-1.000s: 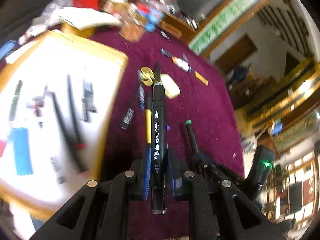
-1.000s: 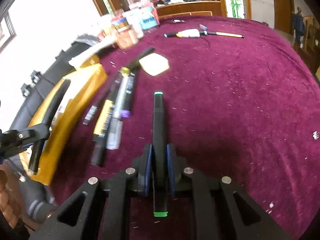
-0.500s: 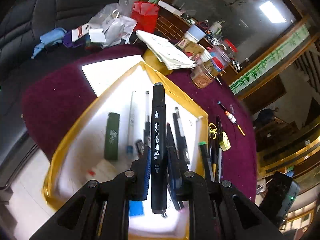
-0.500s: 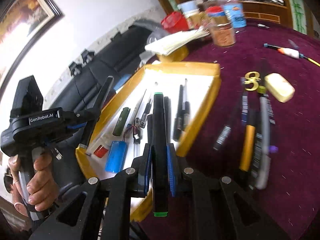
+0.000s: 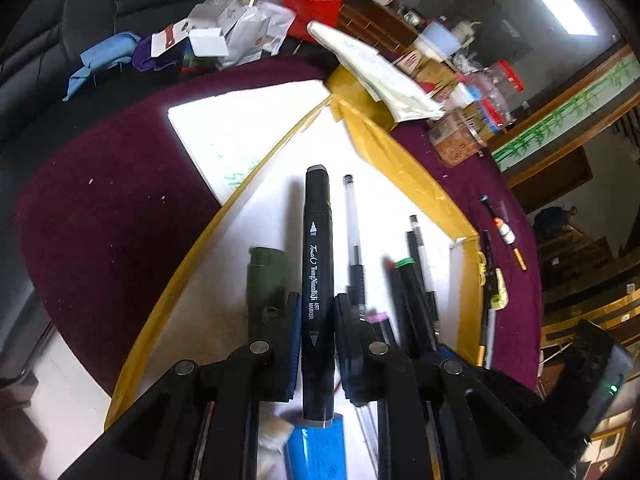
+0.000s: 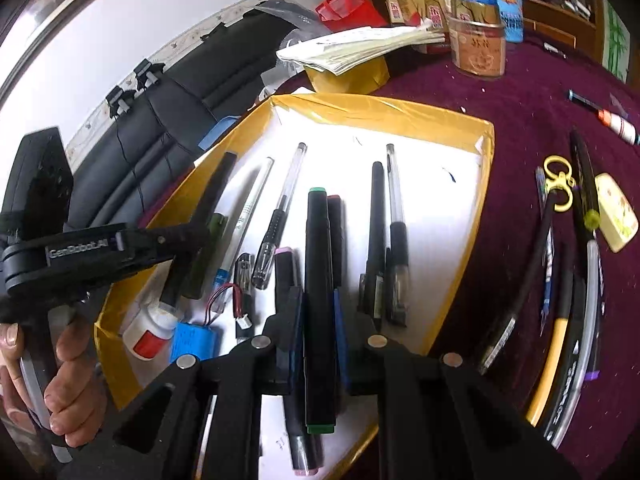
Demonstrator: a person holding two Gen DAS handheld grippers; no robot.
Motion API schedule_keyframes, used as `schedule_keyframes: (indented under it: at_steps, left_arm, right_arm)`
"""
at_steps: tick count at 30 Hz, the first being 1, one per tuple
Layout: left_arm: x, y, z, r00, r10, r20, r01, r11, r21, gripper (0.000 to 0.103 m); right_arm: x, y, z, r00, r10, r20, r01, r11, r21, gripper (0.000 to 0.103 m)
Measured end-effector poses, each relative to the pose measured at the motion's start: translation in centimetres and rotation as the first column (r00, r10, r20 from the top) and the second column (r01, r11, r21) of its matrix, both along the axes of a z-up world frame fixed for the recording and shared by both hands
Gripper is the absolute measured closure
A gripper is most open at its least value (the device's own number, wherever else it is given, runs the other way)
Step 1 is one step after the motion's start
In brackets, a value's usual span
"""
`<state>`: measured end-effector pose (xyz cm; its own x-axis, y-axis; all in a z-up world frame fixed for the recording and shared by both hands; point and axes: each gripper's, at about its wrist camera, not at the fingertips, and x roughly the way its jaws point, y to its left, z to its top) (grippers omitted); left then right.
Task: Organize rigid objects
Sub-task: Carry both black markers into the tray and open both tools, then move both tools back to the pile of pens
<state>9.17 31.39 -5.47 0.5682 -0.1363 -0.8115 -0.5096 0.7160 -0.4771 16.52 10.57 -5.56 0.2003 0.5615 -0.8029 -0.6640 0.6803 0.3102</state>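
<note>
Left gripper (image 5: 316,344): fingers closed on a black art marker (image 5: 318,280), held about mid-barrel, grey cap end pointing forward. It hangs over the yellow-walled tray (image 5: 400,160), above the white floor.

Right gripper (image 6: 318,332): fingers closed on a green-capped marker (image 6: 319,300) (black barrel, green at both ends), likewise over the same tray (image 6: 360,110).

The right wrist view also shows the left gripper (image 6: 208,200) from the side, with the person's hand (image 6: 60,368) around its handle at the tray's left wall; the black marker (image 6: 200,224) runs along its fingers.

Tray contents, lying on the white floor: clear-barrelled gel pens (image 6: 280,216), two black pens (image 6: 384,240) side by side, a pink-capped marker (image 6: 294,344) under the right fingers, a dark green lighter (image 5: 266,284), a blue battery pack (image 6: 196,342) with red and black leads, a small white bottle (image 6: 146,332) with a red label.

The tray sits near the table's left edge on the maroon cloth (image 6: 540,80). Still loose on the cloth, beside the tray's right wall: a cluster of pens and markers (image 6: 560,320), a yellow clip (image 6: 558,184), a cream eraser-like block (image 6: 616,212).
</note>
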Motion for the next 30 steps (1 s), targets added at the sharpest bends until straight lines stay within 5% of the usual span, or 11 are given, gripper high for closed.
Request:
schedule_keyframes:
  at_steps: [11,13,15,19,25,30]
  left_arm:
    - [0.2,-0.1,0.1,1.000,0.000,-0.016,0.001,0.999,0.035,0.085]
    - [-0.1,-0.1,0.2,1.000,-0.006,0.009,0.006,1.000,0.007,0.073]
    - [-0.5,-0.4,0.7,1.000,-0.009,0.028,0.009,1.000,0.011,0.044]
    - [-2.1,-2.4,3.0,0.997,-0.029,0.074,0.022,0.995,0.102,0.044]
    - [-5.1,-8.7,5.0,0.979,-0.112,0.172,0.092,0.989,0.118,0.044]
    - [-5.7,-14.4,5.3,0.955,-0.226,0.191,0.206,0.971,0.120,0.044]
  right_arm:
    - [-0.7,1.1,0.0,0.998,0.026,0.050,-0.022,0.997,-0.067,0.085]
    - [-0.8,0.8,0.1,0.998,0.036,0.046,-0.033,0.998,-0.060,0.076]
    - [-1.0,0.2,0.6,0.998,0.036,0.044,-0.035,0.999,-0.030,0.067]
    - [-1.7,-2.5,2.1,0.999,0.030,0.041,-0.031,0.999,0.043,0.066]
    - [-1.9,-10.2,3.2,0.996,-0.087,0.033,0.082,0.989,0.123,0.066]
    - [-0.4,-16.1,2.2,0.977,-0.214,0.020,0.210,0.972,0.103,0.066]
